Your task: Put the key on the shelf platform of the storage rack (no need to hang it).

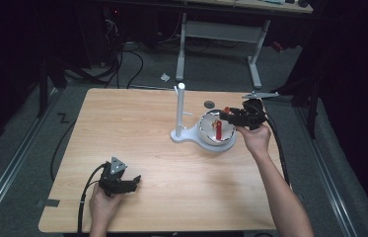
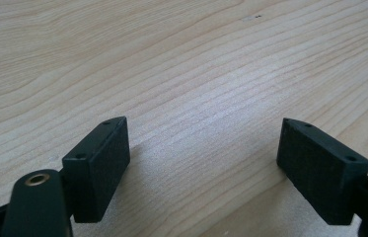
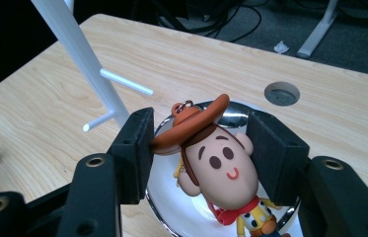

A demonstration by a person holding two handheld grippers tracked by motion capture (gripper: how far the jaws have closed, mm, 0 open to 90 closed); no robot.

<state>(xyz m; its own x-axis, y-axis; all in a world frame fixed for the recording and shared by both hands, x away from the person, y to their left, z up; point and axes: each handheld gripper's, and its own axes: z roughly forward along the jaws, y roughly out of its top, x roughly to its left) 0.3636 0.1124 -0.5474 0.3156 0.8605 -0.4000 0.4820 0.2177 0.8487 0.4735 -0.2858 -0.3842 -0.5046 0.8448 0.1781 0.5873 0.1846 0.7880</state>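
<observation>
Right gripper view: right gripper (image 3: pixel 199 148) clamps cowboy figure (image 3: pixel 216 163) above bowl (image 3: pixel 171 207).

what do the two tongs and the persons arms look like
Both tongs are black. The left tongs carry a grey three-cornered plate on top and trail a black cable off the near table edge. The right tongs bear a similar grey plate, with a thick black cable running back beside the forearm. Each jaw ends in a flat rectangular black pad with small screw holes; a brass-ringed hole sits behind. Both forearms are bare, no sleeves showing.
</observation>
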